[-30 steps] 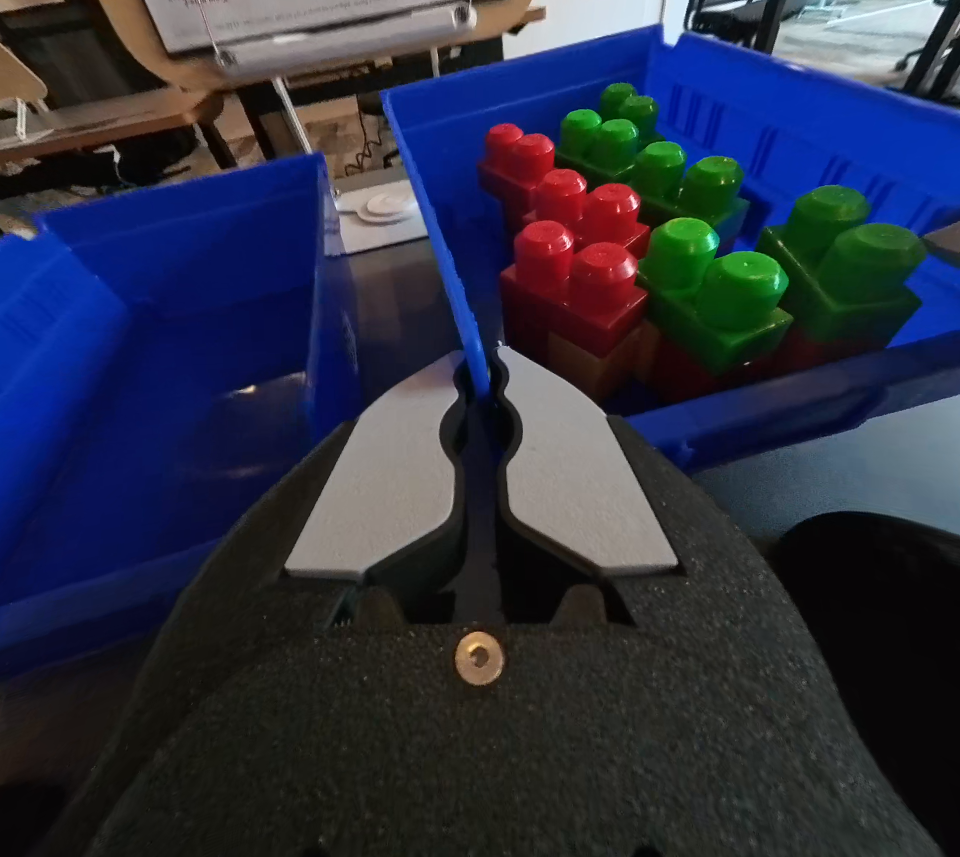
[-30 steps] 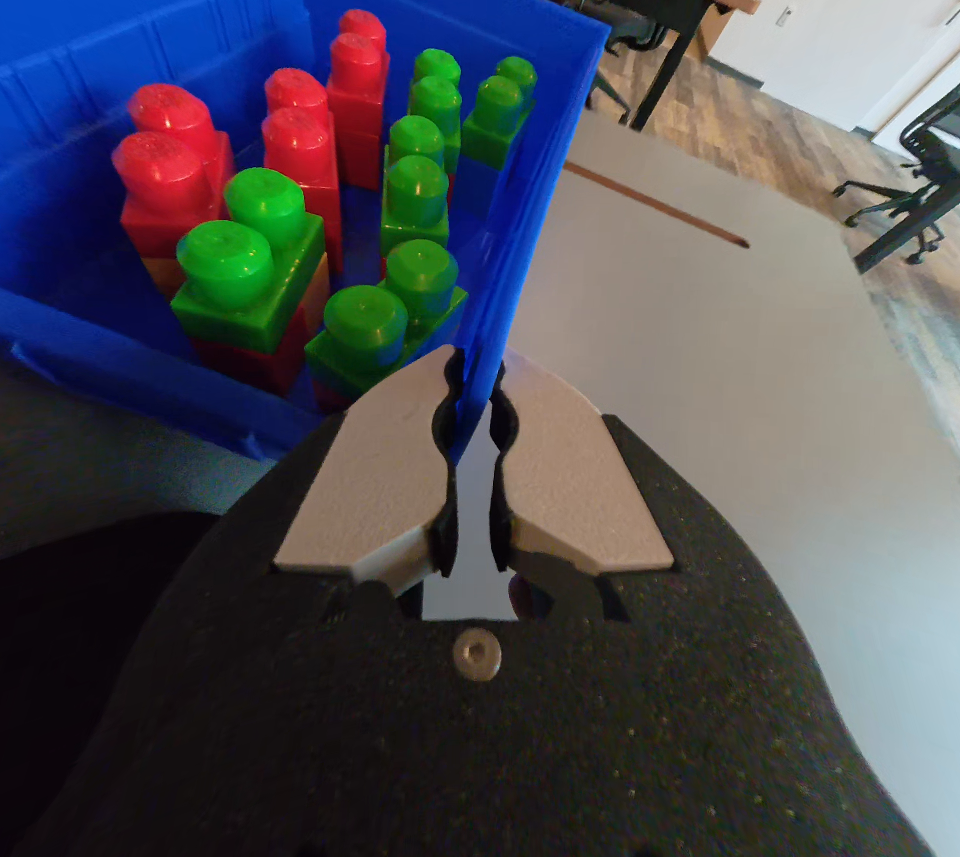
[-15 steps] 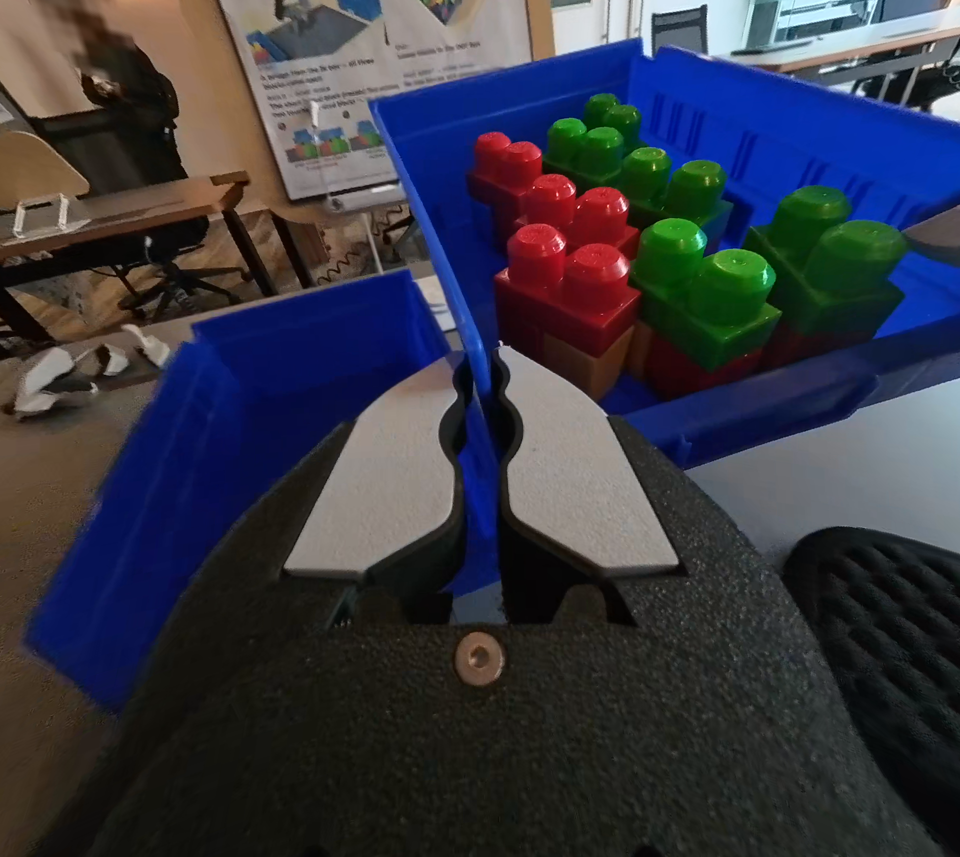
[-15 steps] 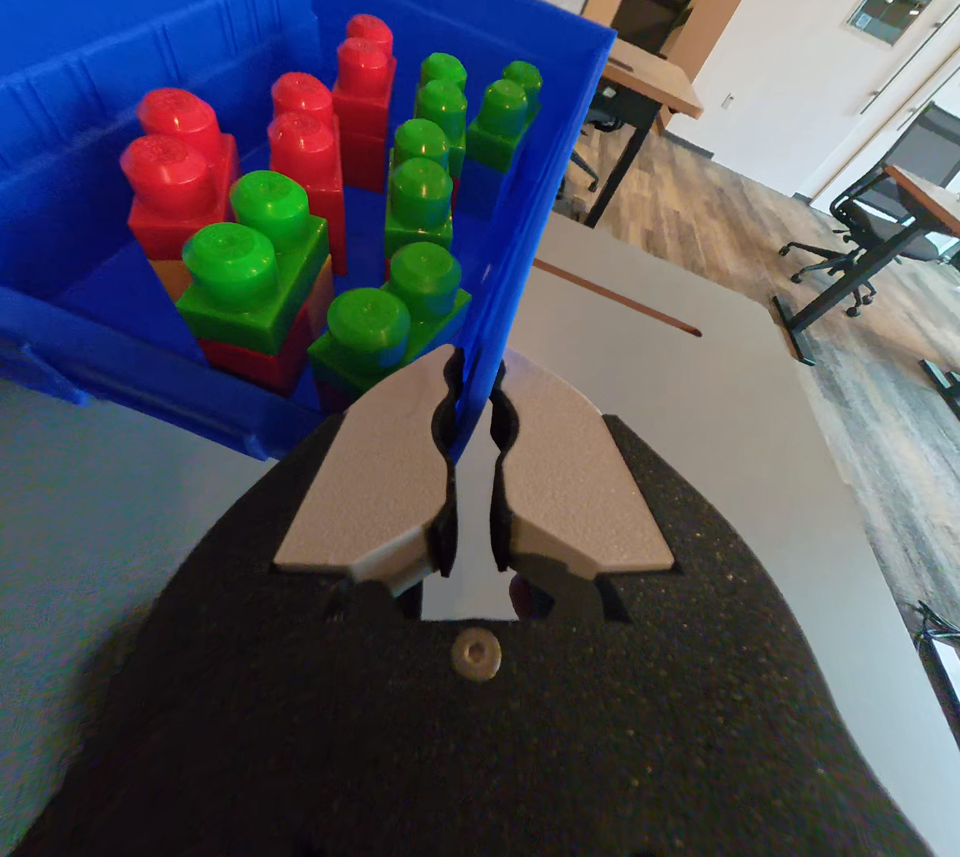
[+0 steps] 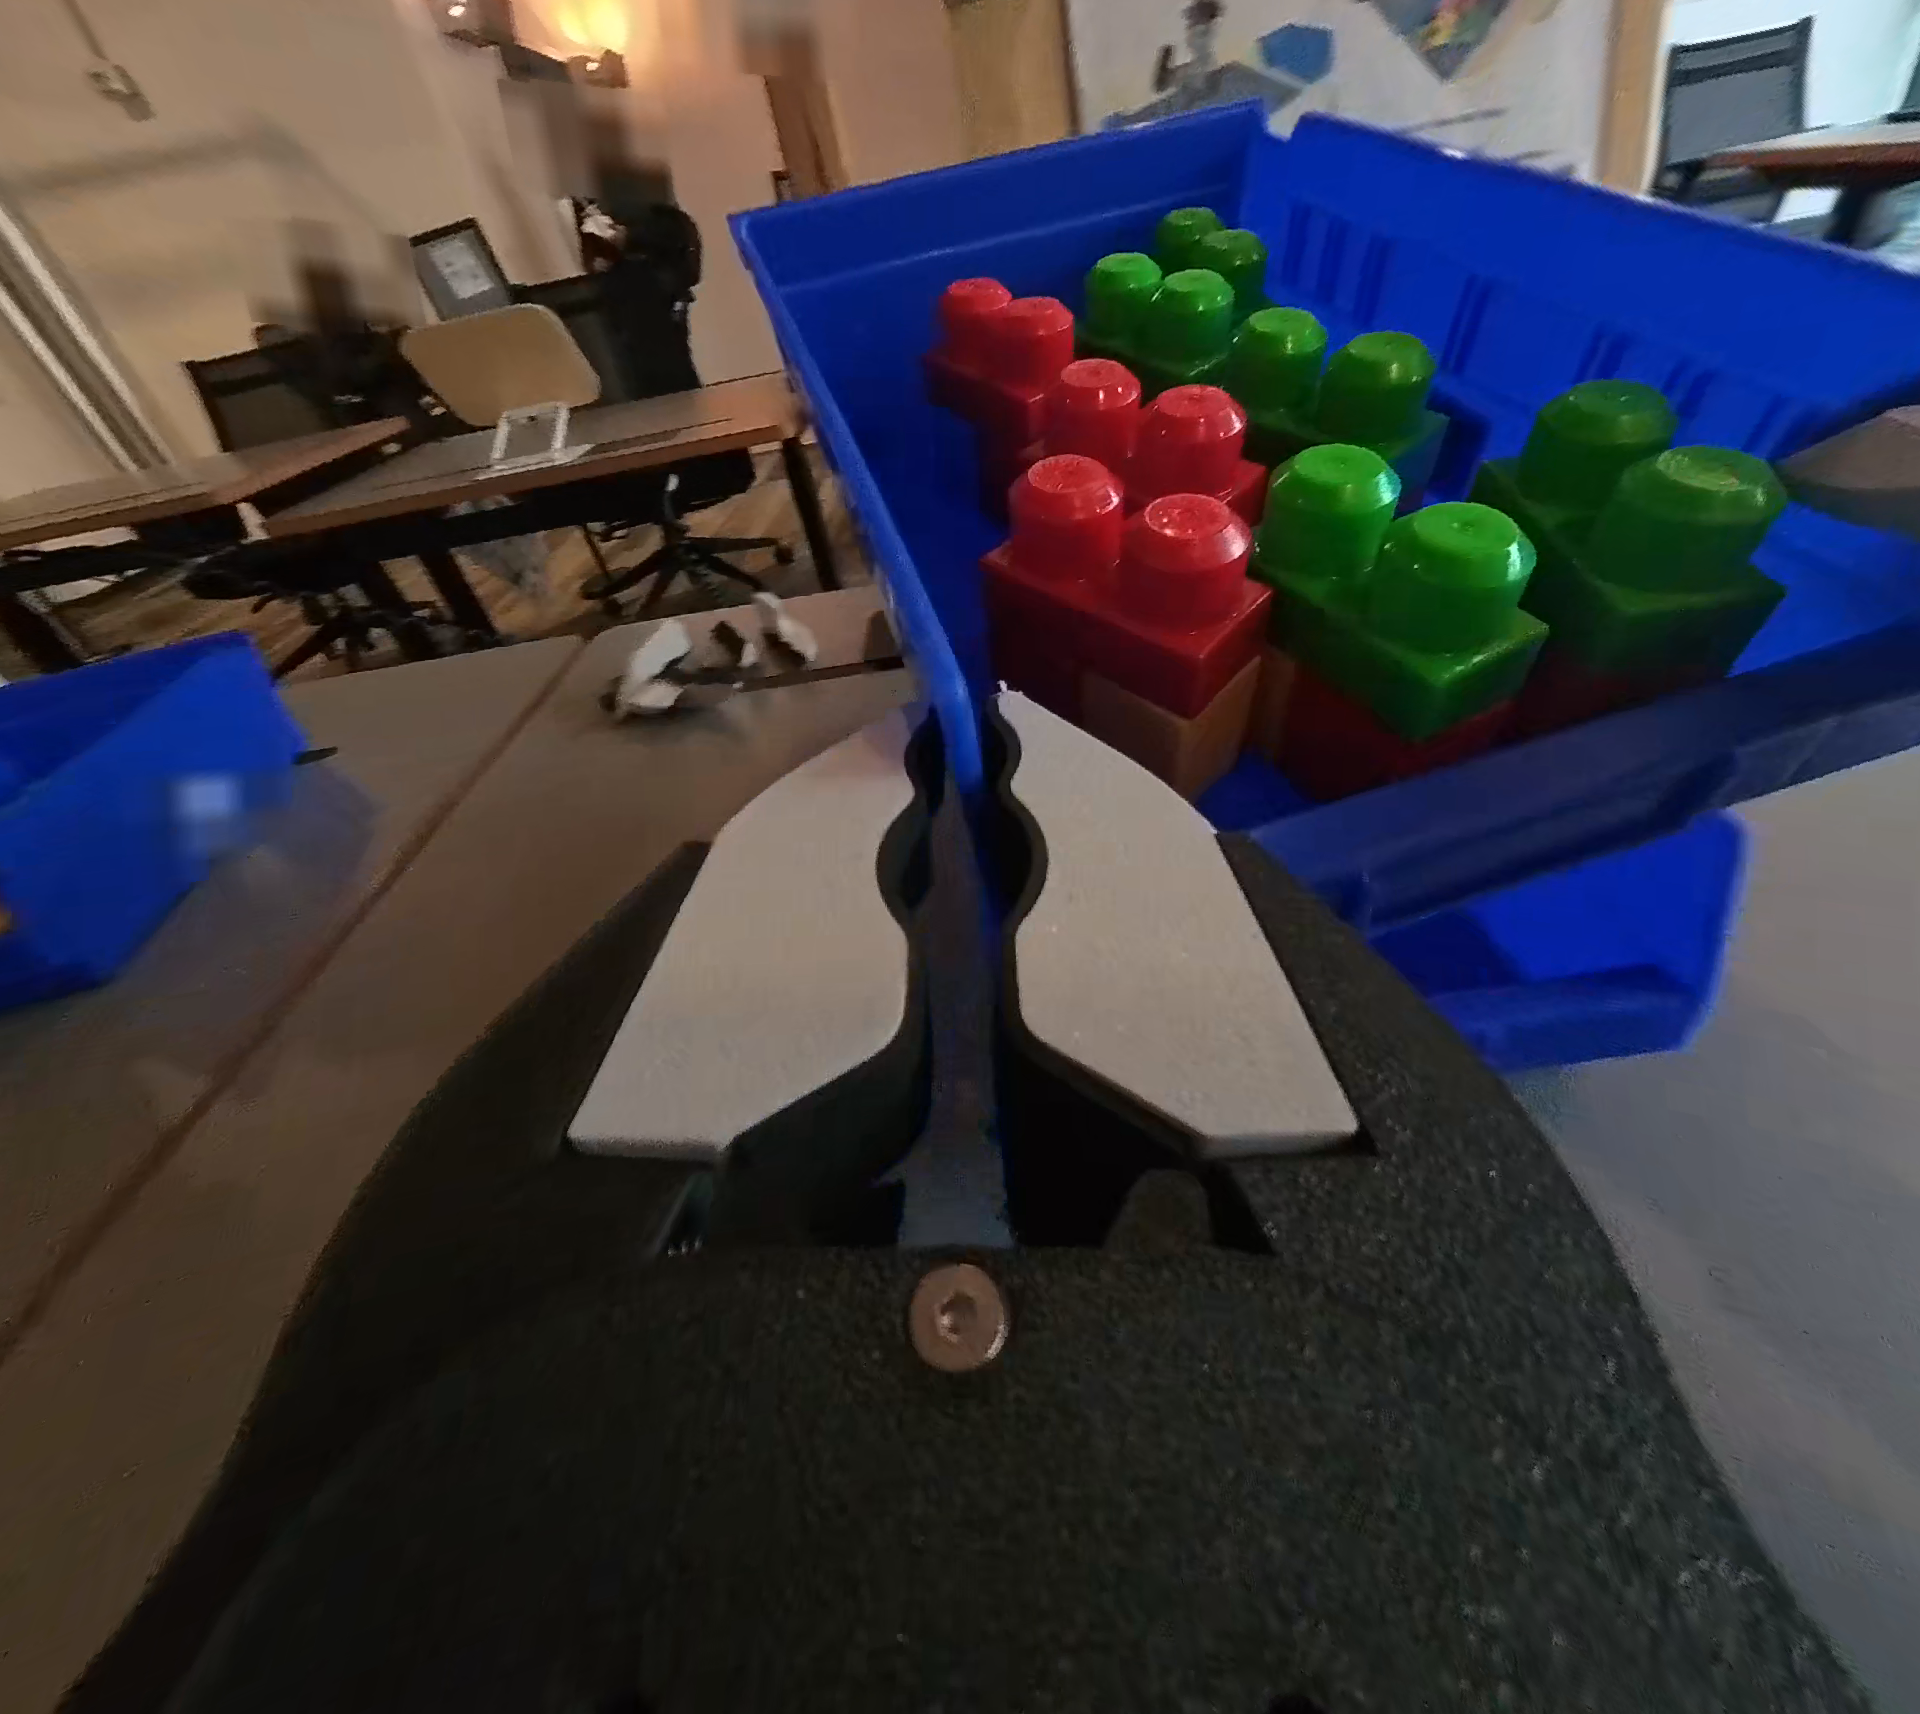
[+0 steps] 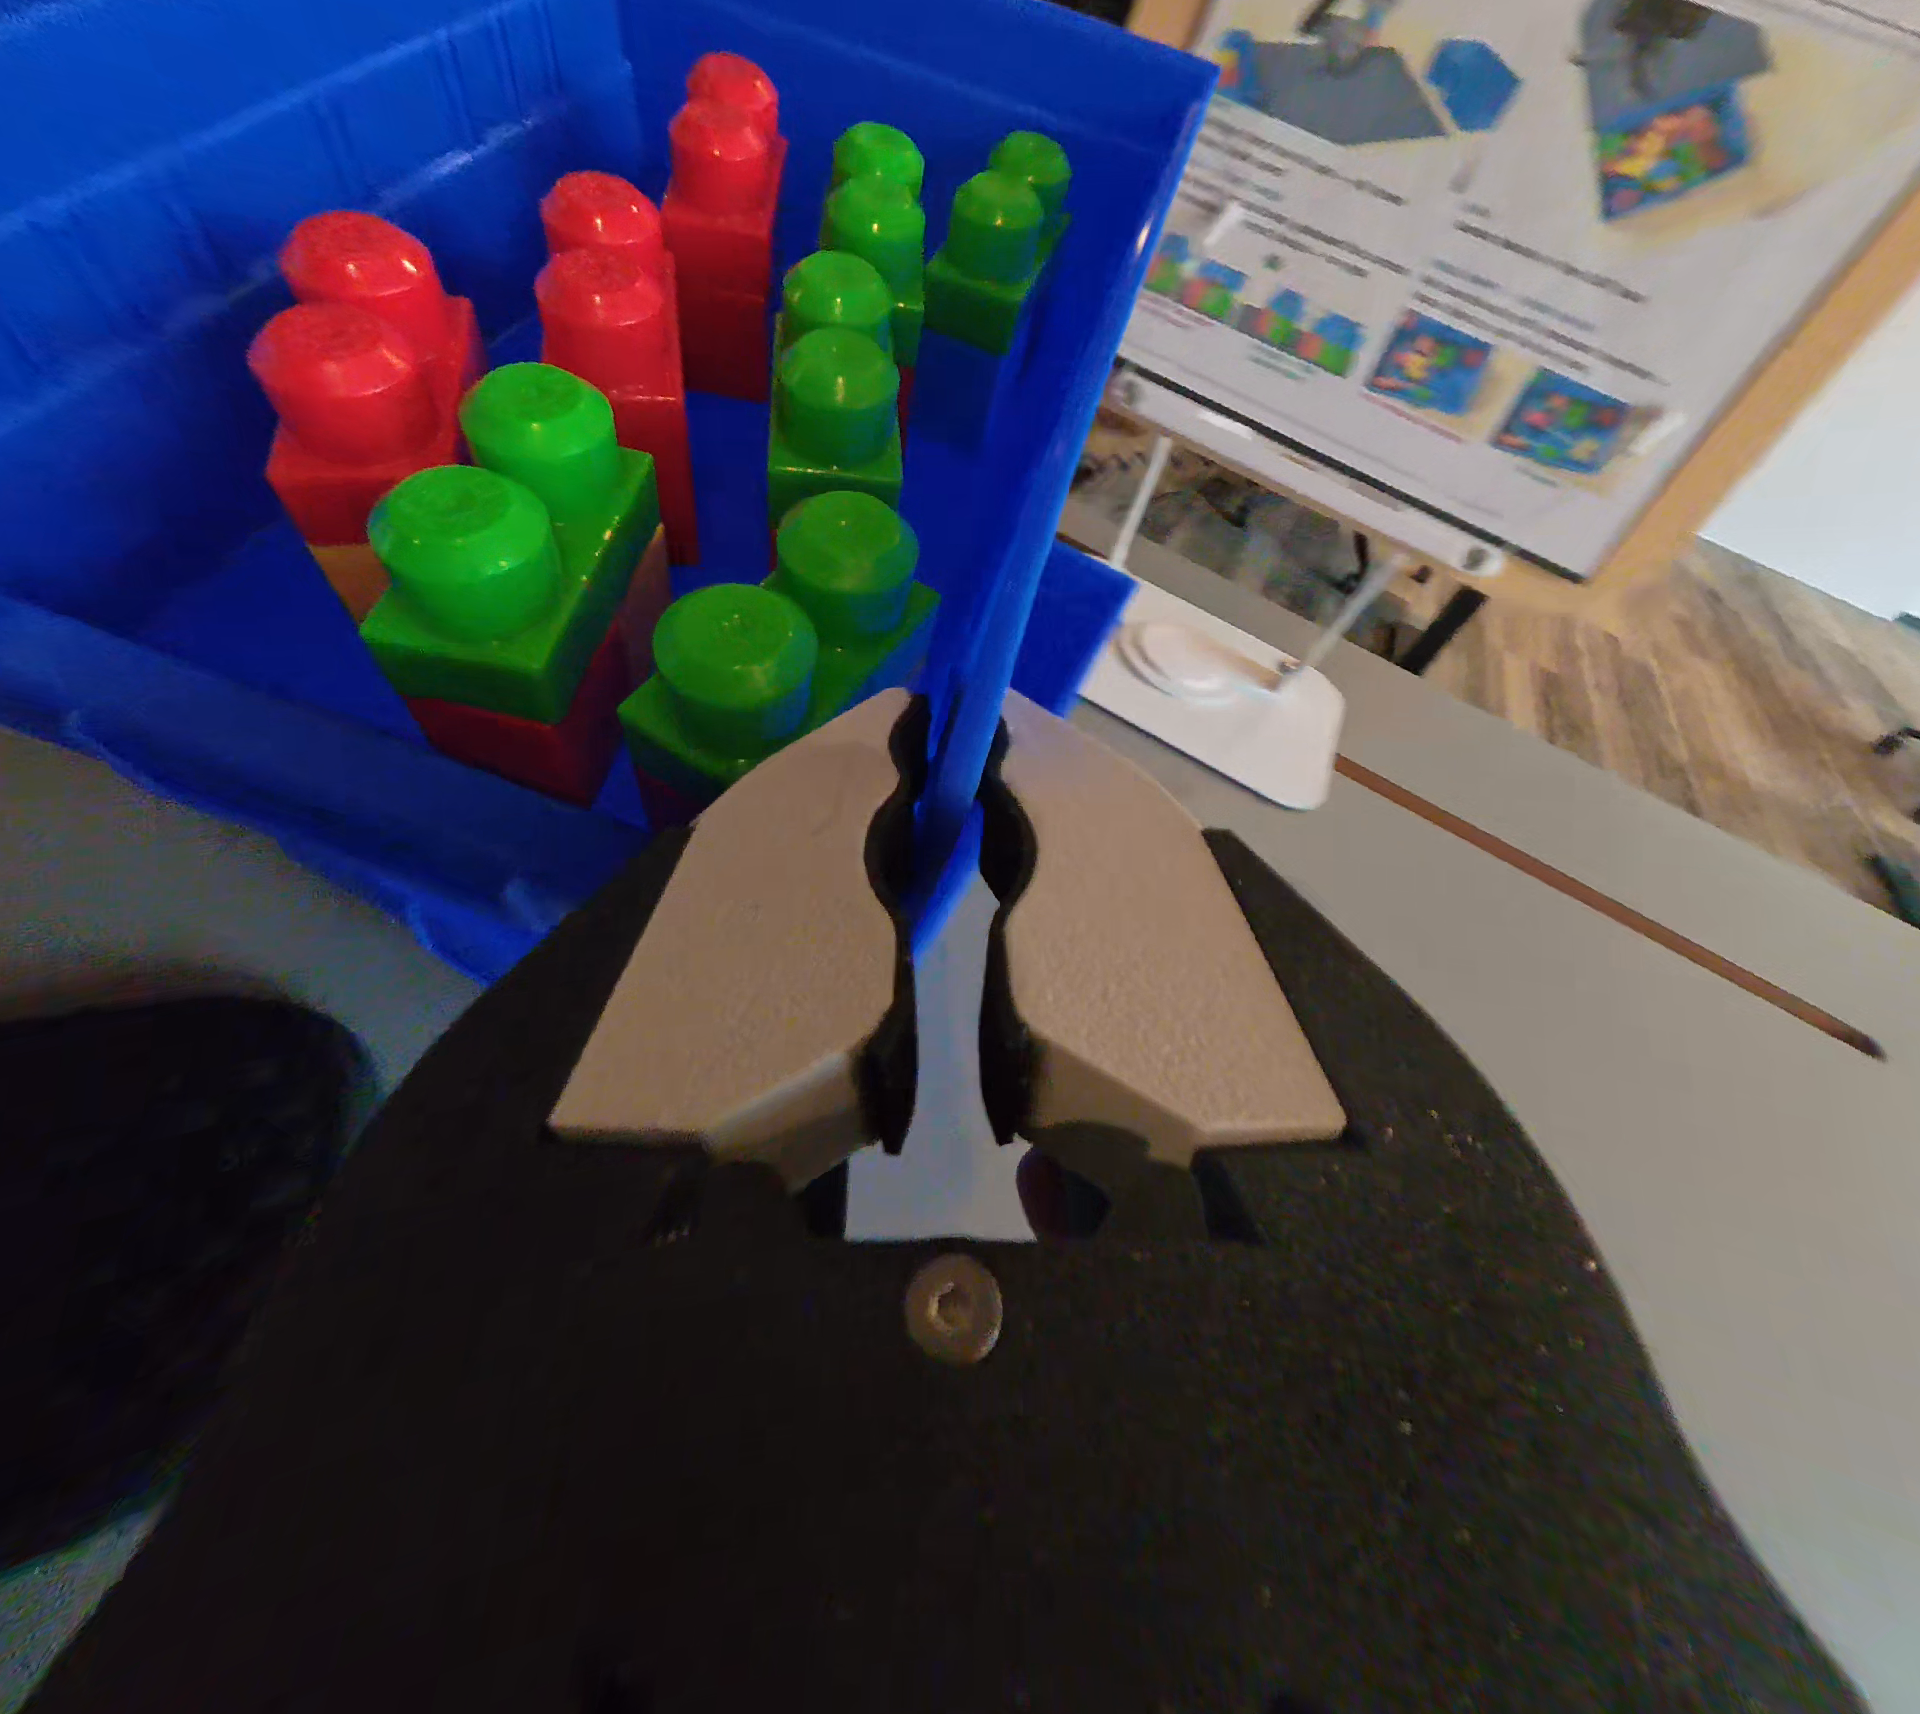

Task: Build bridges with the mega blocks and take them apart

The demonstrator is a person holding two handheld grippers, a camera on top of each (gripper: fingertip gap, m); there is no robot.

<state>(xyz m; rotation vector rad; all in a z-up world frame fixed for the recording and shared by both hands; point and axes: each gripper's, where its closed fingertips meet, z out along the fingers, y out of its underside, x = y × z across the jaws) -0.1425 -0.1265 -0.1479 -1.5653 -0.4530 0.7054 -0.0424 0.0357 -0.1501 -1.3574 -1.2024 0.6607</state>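
A blue bin (image 5: 1507,293) holds several upright stacks of mega blocks, red-topped ones (image 5: 1132,584) on one side and green-topped ones (image 5: 1392,594) on the other. My left gripper (image 5: 961,714) is shut on the bin's left side wall. My right gripper (image 6: 951,719) is shut on the opposite wall of the bin (image 6: 1091,293). The bin hangs tilted above the grey table (image 6: 1558,1093). The red stacks (image 6: 353,386) and green stacks (image 6: 499,542) stand upright inside. A grey fingertip of the right gripper shows at the left wrist view's right edge (image 5: 1860,469).
A second blue bin (image 5: 125,791) sits on the table to the left. Another blue container (image 5: 1558,968) lies under the held bin. Small white objects (image 5: 707,656) lie on the table behind. A poster board (image 6: 1507,158) on a white base (image 6: 1216,698) stands behind. Desks and chairs stand beyond. Some 20 centimetres of space lies between my two pairs of fingers.
Both grippers have kept their hold on the bin walls and raised the bin off the table. The views have swung, and the second bin now lies lower and farther left.
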